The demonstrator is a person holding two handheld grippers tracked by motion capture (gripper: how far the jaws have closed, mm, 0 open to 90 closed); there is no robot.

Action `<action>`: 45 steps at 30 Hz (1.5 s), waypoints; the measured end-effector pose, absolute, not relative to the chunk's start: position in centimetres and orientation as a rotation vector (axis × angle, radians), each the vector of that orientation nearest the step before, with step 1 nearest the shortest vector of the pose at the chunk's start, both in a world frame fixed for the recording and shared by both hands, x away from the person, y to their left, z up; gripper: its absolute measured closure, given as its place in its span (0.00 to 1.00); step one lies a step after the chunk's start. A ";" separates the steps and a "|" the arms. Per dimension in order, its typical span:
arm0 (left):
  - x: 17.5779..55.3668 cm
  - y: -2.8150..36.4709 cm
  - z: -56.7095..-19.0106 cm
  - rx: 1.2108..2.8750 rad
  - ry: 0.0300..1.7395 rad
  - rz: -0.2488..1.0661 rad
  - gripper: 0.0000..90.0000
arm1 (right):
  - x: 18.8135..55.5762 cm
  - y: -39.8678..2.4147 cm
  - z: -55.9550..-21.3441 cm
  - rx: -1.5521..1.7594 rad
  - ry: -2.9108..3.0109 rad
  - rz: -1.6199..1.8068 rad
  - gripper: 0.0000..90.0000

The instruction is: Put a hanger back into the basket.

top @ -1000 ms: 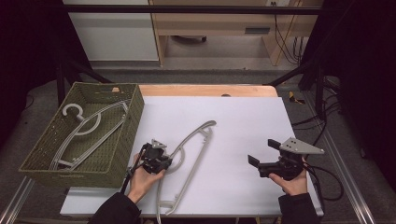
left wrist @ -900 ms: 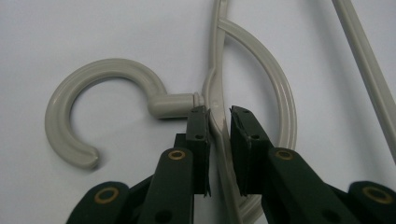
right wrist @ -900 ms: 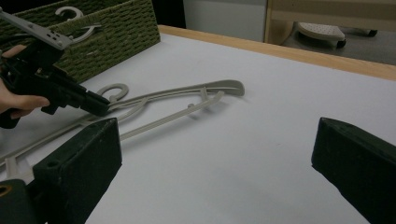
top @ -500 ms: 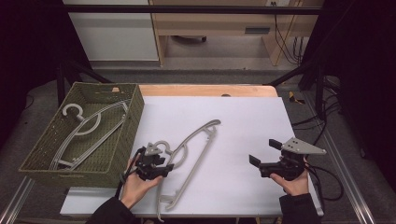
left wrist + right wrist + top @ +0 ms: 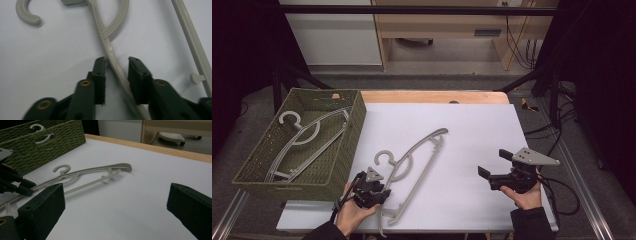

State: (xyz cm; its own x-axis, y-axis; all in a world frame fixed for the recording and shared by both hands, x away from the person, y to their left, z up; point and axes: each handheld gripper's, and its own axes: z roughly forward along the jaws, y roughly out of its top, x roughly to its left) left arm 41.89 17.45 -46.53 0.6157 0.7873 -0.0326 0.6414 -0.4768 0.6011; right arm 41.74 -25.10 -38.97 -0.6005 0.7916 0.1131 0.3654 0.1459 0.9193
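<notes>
White table surface (image 5: 472, 130) carries a grey hanger (image 5: 412, 167). Left gripper (image 5: 116, 65) jaws, just closing, straddle its arm with a gap on one side; right gripper (image 5: 492, 165) gapes wide, empty.

A green woven basket (image 5: 343, 150) sits at the left edge of the white table (image 5: 472, 130) — inside it lies another grey hanger (image 5: 307, 140), flat on the bottom. Beyond the table's wooden far edge stand a white cabinet (image 5: 332, 32) and wooden furniture (image 5: 452, 22) — black cables (image 5: 562, 195) trail at the right.
</notes>
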 end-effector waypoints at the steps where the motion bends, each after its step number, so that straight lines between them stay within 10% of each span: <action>1: 42.0 17.4 -46.5 2.263 1.132 0.318 0.77 | 41.8 -25.1 -39.0 1.106 2.031 1.446 0.02; 10: 43.1 18.2 -45.6 2.201 1.108 0.349 0.97 | 41.8 -25.1 -39.1 1.101 2.037 1.440 0.02; 19: 42.3 18.5 -46.0 2.197 1.159 0.252 0.61 | 41.8 -25.1 -39.1 1.107 2.034 1.443 0.02; 39: 42.9 18.1 -46.2 2.269 1.176 0.311 0.91 | 41.8 -25.1 -39.1 1.101 2.039 1.440 0.02; 45: 42.7 18.5 -46.2 2.285 1.120 0.279 0.72 | 41.7 -25.2 -39.0 1.109 2.032 1.445 0.02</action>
State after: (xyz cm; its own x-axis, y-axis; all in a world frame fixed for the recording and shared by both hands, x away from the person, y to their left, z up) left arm 42.67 18.53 -46.24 0.6266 0.7769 -0.0615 0.6572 -0.4844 0.5775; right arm 41.73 -25.16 -39.00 -0.5994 0.7924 0.1135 0.3674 0.1464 0.9185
